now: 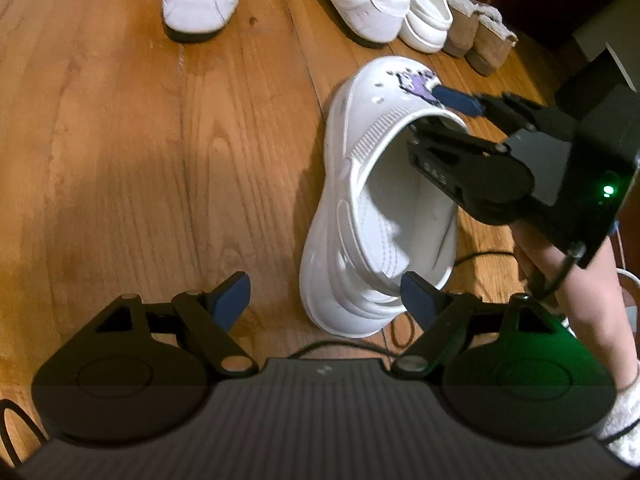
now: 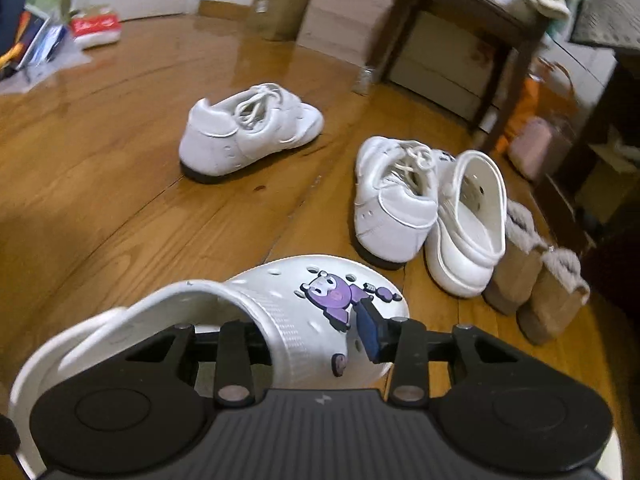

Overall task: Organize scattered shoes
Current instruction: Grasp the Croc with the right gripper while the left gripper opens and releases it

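A white clog point(image 1: 360, 200) with a purple character charm lies tilted on the wooden floor point(image 1: 120, 140). My right gripper point(image 1: 440, 116) is shut on the clog's upper point(image 2: 288, 300), with one finger hidden inside the opening. Its other finger's blue pad point(image 2: 370, 332) presses the outside by the charm. My left gripper point(image 1: 324, 298) stands open just behind the clog's heel and holds nothing. Beyond stands a row: a white sneaker point(image 2: 392, 200), the matching white clog point(image 2: 468, 220) and tan fur-lined boots point(image 2: 536, 280). A second white sneaker point(image 2: 248, 132) sits apart to the left.
A dark wooden stool point(image 2: 460, 12) with cloth on it stands behind the row. A cardboard box point(image 2: 280, 8) and a red and white item point(image 2: 96, 28) sit farther back. A black cable point(image 1: 320, 346) trails under the clog. A person's leg point(image 1: 580, 280) is at the right.
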